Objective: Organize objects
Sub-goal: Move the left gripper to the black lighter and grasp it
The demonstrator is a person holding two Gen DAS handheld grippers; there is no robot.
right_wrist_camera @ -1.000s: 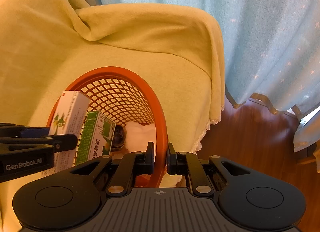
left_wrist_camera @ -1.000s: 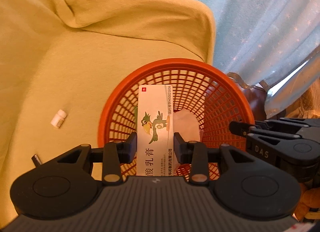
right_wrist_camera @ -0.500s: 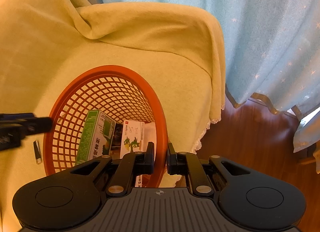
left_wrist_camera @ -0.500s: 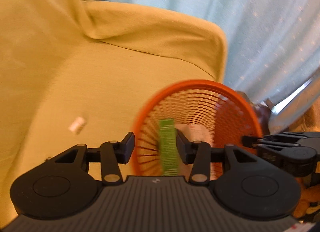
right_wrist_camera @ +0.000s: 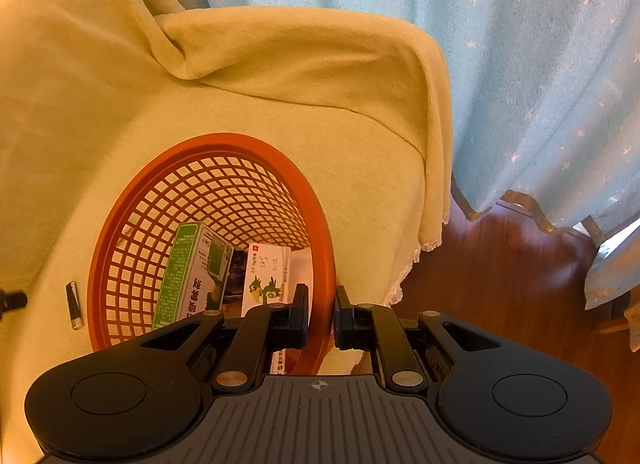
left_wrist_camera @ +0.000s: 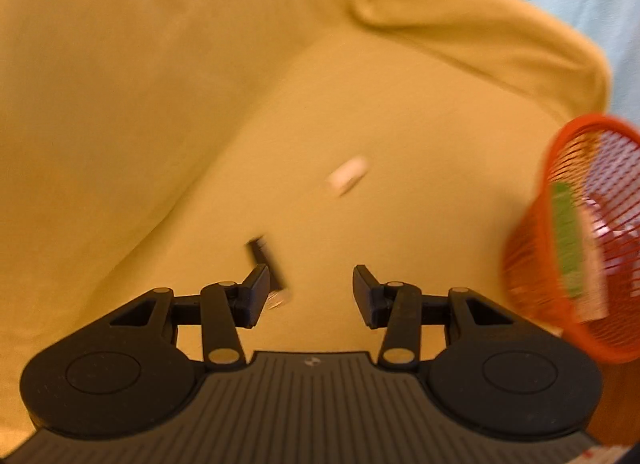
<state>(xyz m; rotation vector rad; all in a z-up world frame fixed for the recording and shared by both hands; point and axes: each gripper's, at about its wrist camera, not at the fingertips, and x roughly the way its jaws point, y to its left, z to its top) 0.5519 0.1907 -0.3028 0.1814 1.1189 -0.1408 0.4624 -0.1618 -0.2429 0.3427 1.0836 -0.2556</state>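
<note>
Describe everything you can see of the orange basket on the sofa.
The orange basket is round, of plastic-looking lattice with a solid rim. It sits tilted on the yellow-green sofa cover near its edge. The right hand-held gripper is closed on its near rim. Inside, a green box leans upright beside a white box with a green bird, something dark between them. A small battery lies just outside its wall.

A home: blanket-draped armchair (right_wrist_camera: 248, 76), starry curtains (right_wrist_camera: 520, 64), wooden floor (right_wrist_camera: 500, 272).
</note>
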